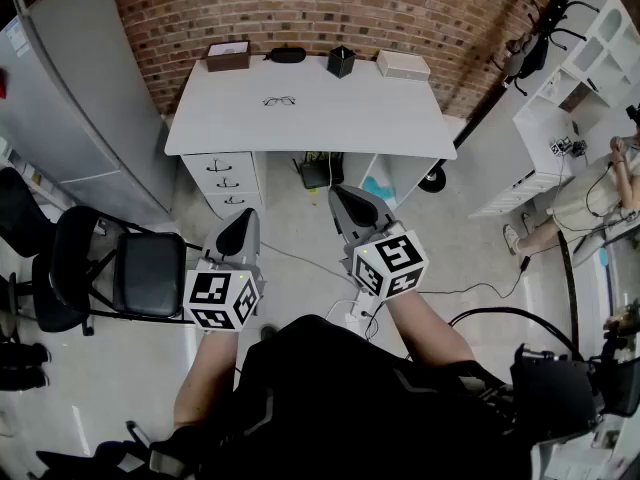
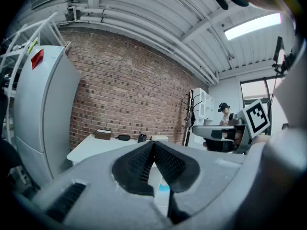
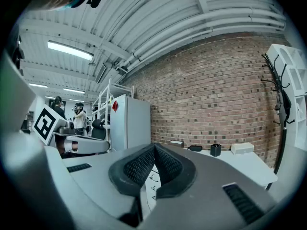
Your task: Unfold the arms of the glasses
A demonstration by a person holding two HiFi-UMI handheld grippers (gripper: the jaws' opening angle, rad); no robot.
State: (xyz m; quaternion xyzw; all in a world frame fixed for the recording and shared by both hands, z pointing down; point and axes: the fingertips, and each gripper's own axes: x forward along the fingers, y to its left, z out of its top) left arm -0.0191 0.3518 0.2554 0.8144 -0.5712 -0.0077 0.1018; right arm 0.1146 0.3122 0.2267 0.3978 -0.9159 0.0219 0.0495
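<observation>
Glasses (image 1: 280,100) lie on the white worktop (image 1: 330,128) in the upper middle of the head view, alone on its bare surface; they are too small to tell whether their arms are folded. Along the worktop's far edge, against the brick wall (image 1: 400,8), stand a brown box (image 1: 228,56), a black case (image 1: 287,55), a black cup (image 1: 341,61) and a white box (image 1: 403,64). White drawers (image 1: 225,178) sit under the worktop's left end. The left hand-held gripper (image 1: 238,234) and the right hand-held gripper (image 1: 350,211) hang over the floor in the lower middle of the frame, well apart from the worktop and pointing towards it. Each one's jaws are pressed together with nothing between them; the ribbed black pads (image 2: 136,164) meet at the tips. A black chair (image 1: 150,273) stands at the left.
</observation>
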